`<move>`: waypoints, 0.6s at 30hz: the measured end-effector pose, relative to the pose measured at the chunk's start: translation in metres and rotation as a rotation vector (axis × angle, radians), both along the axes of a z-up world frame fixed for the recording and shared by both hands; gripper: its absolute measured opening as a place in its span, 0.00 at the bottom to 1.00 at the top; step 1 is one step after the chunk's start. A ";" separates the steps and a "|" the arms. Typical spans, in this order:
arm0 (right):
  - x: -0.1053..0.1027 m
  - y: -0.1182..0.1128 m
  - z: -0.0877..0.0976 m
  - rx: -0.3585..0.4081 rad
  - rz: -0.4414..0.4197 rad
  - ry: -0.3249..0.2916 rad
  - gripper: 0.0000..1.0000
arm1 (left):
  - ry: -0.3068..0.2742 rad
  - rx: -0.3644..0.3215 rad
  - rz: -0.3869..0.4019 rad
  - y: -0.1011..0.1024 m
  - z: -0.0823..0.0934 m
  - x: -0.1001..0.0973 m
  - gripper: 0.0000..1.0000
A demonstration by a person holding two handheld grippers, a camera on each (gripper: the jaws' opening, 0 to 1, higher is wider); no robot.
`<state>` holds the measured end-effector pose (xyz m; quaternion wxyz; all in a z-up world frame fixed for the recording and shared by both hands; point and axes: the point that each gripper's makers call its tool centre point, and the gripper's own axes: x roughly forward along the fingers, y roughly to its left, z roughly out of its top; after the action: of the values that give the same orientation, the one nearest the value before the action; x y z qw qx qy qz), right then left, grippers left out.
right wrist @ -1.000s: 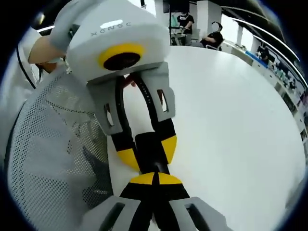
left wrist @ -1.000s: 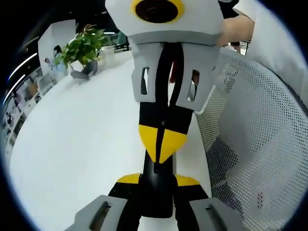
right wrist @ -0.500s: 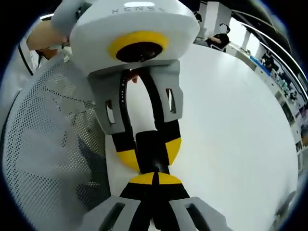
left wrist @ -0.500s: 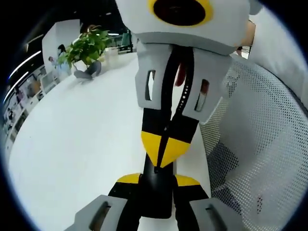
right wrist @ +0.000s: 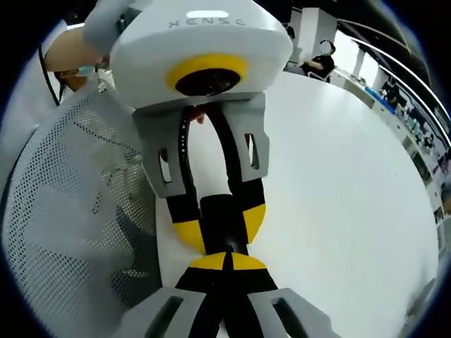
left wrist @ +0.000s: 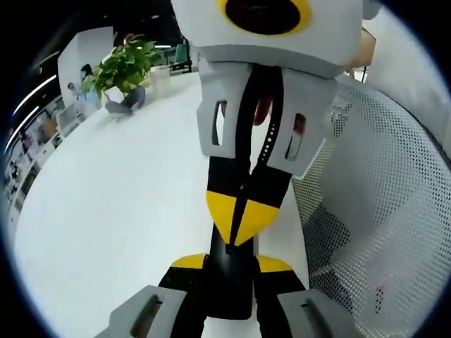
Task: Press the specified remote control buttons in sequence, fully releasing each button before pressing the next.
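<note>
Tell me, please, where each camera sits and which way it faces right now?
Left gripper view: rides the left tool, looking along its jaws over the white table toward a plant; the right tool faces it, mesh chair alongside.
Right gripper view: rides the right tool, looking the opposite way at the left tool, a hand behind it.
Shared: both tools, the black remote between the left tool's jaws, table, chair.

1. In the left gripper view, the right gripper [left wrist: 237, 229] now looms larger than one second ago, its body reaching the 12 o'clock edge.
2. In the right gripper view, the left gripper [right wrist: 220, 236] likewise appears larger and nearer.
</note>
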<state>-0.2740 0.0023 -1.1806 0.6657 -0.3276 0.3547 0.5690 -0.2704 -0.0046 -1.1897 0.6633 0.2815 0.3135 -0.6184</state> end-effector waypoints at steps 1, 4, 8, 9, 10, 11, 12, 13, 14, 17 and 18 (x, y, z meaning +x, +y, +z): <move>0.000 0.000 0.000 -0.003 0.004 -0.005 0.00 | 0.000 0.001 0.000 0.000 0.000 0.000 0.24; 0.001 0.001 0.000 -0.003 0.016 -0.010 0.00 | 0.000 0.004 0.001 0.000 0.000 0.000 0.24; 0.002 0.001 0.000 -0.001 0.029 -0.017 0.00 | 0.001 0.000 0.004 0.000 0.000 0.000 0.24; 0.002 0.001 0.000 -0.002 0.034 -0.020 0.00 | 0.001 0.002 0.004 0.000 0.000 0.000 0.24; 0.002 0.001 -0.001 -0.004 0.040 -0.024 0.00 | 0.000 0.003 0.003 0.000 0.000 0.000 0.24; 0.002 0.001 -0.001 -0.005 0.041 -0.027 0.00 | 0.000 0.005 0.002 0.000 0.000 0.000 0.24; 0.002 0.002 -0.002 -0.006 0.042 -0.029 0.00 | 0.000 0.006 0.002 0.000 0.000 0.000 0.24; 0.003 0.002 -0.002 -0.007 0.041 -0.030 0.00 | 0.000 0.006 0.001 0.000 0.000 0.000 0.24; 0.003 0.003 -0.002 -0.007 0.038 -0.036 0.00 | 0.000 0.006 0.002 0.000 0.000 0.000 0.24; 0.004 0.004 -0.003 -0.029 0.101 -0.092 0.00 | -0.002 0.001 0.004 0.000 0.000 0.000 0.24; 0.003 0.005 -0.003 -0.036 0.099 -0.092 0.00 | -0.002 0.000 0.004 0.000 0.000 0.000 0.24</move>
<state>-0.2714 0.0069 -1.1838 0.6463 -0.3824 0.3173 0.5791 -0.2703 -0.0048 -1.1894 0.6649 0.2812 0.3135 -0.6169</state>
